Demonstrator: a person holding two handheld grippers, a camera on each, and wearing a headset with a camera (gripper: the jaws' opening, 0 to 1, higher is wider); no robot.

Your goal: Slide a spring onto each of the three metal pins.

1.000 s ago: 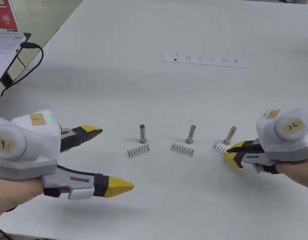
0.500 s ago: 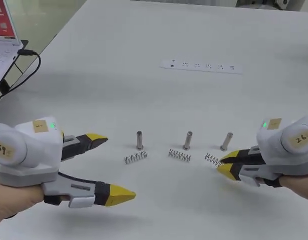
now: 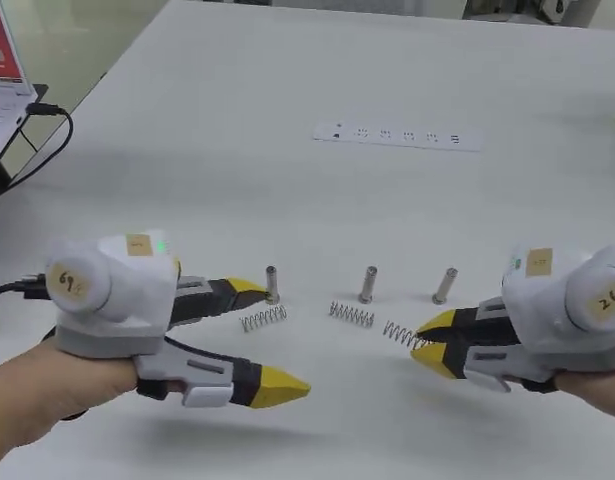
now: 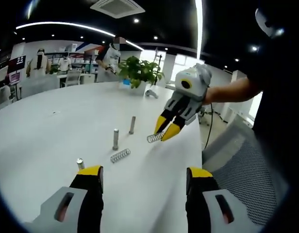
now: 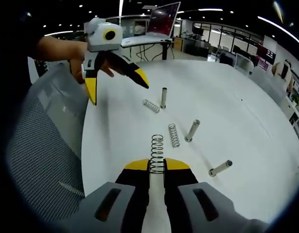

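Three short metal pins stand in a row on the white table: left pin (image 3: 272, 283), middle pin (image 3: 368, 284), right pin (image 3: 445, 285). One spring (image 3: 262, 318) lies in front of the left pin, another spring (image 3: 351, 314) in front of the middle pin. My right gripper (image 3: 424, 342) is shut on the end of a third spring (image 3: 397, 332), which sticks out from its tips in front of the pins (image 5: 192, 130); this held spring (image 5: 157, 150) runs straight ahead of the right gripper (image 5: 157, 166). My left gripper (image 3: 272, 335) is open, its upper tip close to the left pin.
A white power strip (image 3: 397, 136) lies farther back on the table. A laptop (image 3: 2, 60) and a black cable (image 3: 37, 130) sit off the table's left edge. A mesh chair (image 5: 47, 160) stands at the near edge.
The right gripper has taken the rightmost spring off the table and carried it left, toward the middle. The left gripper has moved right, close to the left pin.
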